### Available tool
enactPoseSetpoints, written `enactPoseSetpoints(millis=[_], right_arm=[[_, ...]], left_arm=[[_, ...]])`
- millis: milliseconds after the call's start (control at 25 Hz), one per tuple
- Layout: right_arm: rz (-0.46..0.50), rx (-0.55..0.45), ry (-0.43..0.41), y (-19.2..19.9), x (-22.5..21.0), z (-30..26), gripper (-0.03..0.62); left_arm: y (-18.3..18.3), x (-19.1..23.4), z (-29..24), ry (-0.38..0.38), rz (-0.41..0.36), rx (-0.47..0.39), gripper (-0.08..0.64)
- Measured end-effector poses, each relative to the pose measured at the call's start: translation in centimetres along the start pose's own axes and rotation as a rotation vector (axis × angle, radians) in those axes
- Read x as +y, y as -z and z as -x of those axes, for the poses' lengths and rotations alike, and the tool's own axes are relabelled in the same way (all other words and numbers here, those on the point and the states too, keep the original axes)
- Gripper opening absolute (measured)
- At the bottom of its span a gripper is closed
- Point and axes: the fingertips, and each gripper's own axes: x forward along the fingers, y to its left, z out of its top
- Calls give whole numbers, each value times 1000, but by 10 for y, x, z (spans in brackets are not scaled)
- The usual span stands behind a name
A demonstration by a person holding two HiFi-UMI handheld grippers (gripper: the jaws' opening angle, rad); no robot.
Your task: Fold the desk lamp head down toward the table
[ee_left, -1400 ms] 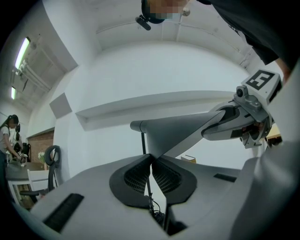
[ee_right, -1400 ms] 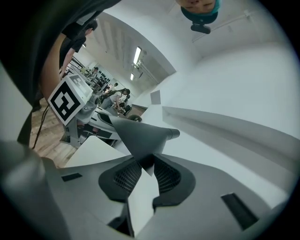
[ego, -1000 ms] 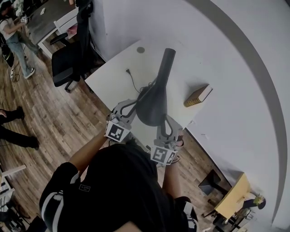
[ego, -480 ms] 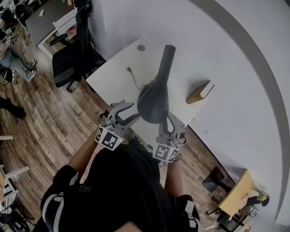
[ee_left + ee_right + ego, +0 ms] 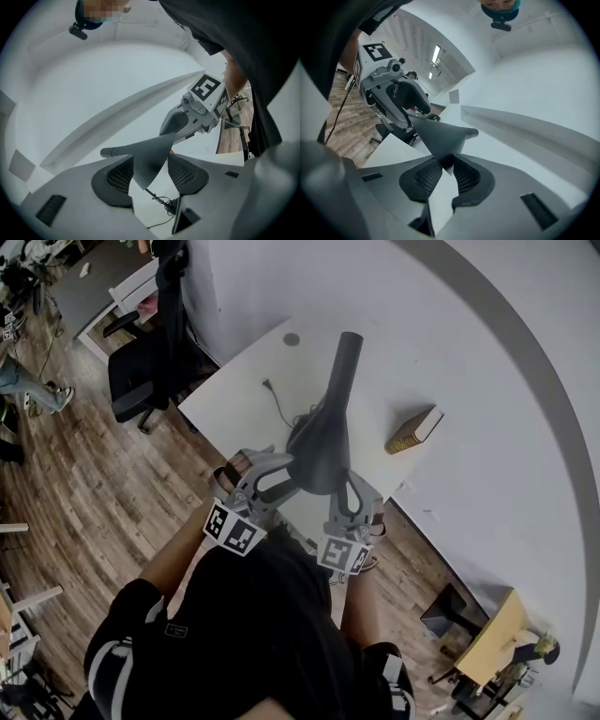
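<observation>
Right gripper view puts my right gripper (image 5: 446,168) closest: its two pads are clamped on the near rim of the dark lamp head (image 5: 440,133), which flares just ahead of the fingertips. My left gripper (image 5: 150,171) has the same rim between its pads, but they are spreading and do not press on it. I judge the fold is in hand with only one side gripping. Next I'd close the left pads on the rim, then tip the head down with both hands, gently. Beyond the fingers the head's narrow neck (image 5: 343,362) points away over the white table (image 5: 225,399). I count one lamp, two grippers, one cord (image 5: 274,401) past the left fingers, one book (image 5: 412,430) beyond the right fingers, and one office chair (image 5: 141,371) farthest off.
</observation>
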Motion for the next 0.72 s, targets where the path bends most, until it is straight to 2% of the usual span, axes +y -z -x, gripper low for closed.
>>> enactPoseSetpoints(millis=[240,400,720], right_arm=[[-4,-1,0,0,1,-1,86],[-3,-1,1,-1,1,-1,86],[27,10,-8,7,7,-5,92]], left_arm=[[9,-2,-10,11,-40,33,236],[10,-1,-13,-4,-76,46,172],[20,-5,-16,4,-99,59,175]])
